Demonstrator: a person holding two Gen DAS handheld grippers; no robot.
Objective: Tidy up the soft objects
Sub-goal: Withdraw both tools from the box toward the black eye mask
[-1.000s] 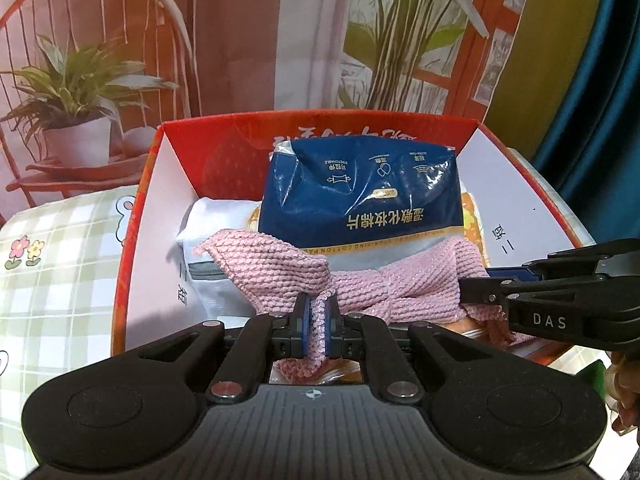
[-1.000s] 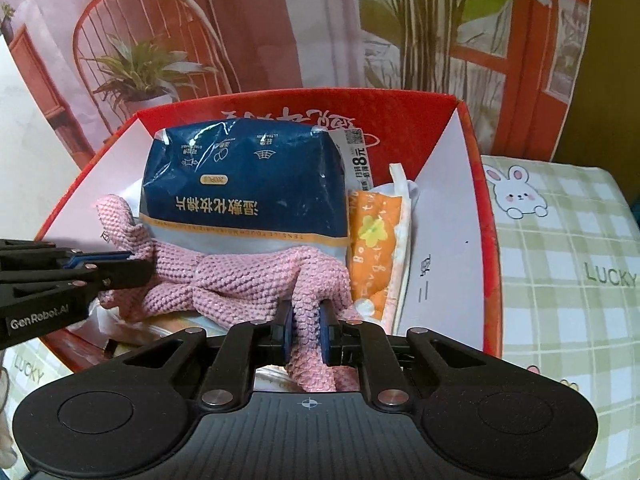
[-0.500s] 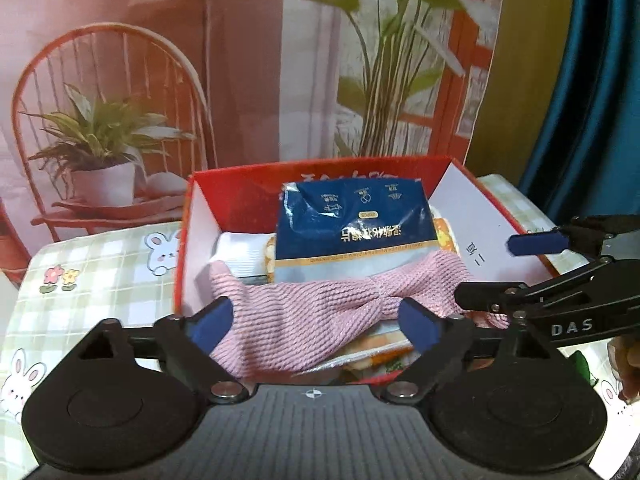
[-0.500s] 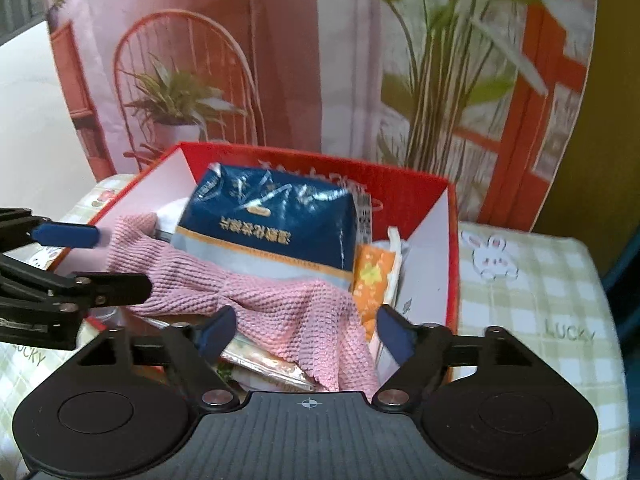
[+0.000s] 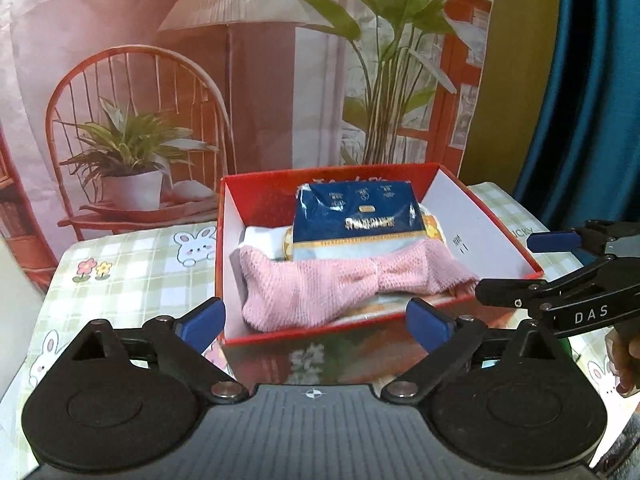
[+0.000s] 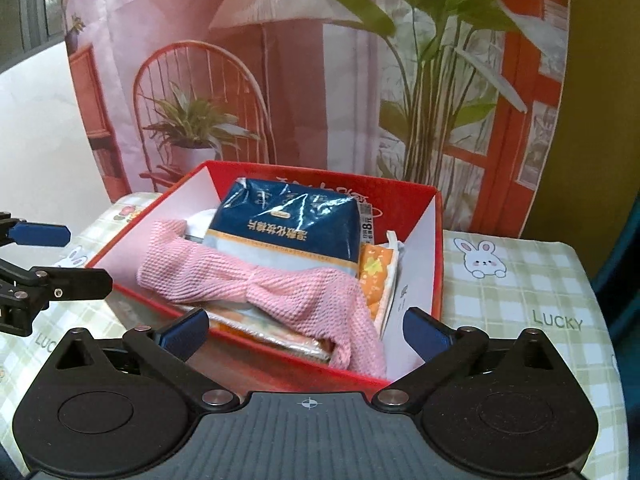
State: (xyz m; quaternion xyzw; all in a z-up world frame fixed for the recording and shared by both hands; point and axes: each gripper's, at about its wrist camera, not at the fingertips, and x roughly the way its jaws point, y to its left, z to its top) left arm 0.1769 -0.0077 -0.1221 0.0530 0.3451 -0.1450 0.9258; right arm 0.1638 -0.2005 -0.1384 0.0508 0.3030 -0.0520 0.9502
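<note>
Right gripper [image 6: 306,328] jaws opening, nothing between them; pink knitted cloth [image 6: 264,284] drapes across the red box [image 6: 438,248], against a blue packet [image 6: 288,232], perhaps cotton pads.

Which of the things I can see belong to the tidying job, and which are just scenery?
Job:
- pink knitted cloth
- blue packet
- orange floral pouch
- red box
- left gripper and right gripper, both opening, nothing between

Scenery:
- checked bunny tablecloth
- printed backdrop

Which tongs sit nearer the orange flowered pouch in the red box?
Right. The right tongs hang before the box's front edge on the pouch's side; the left tongs hang off the opposite front corner. Both pairs' jaws are opening, nothing between them.
</note>
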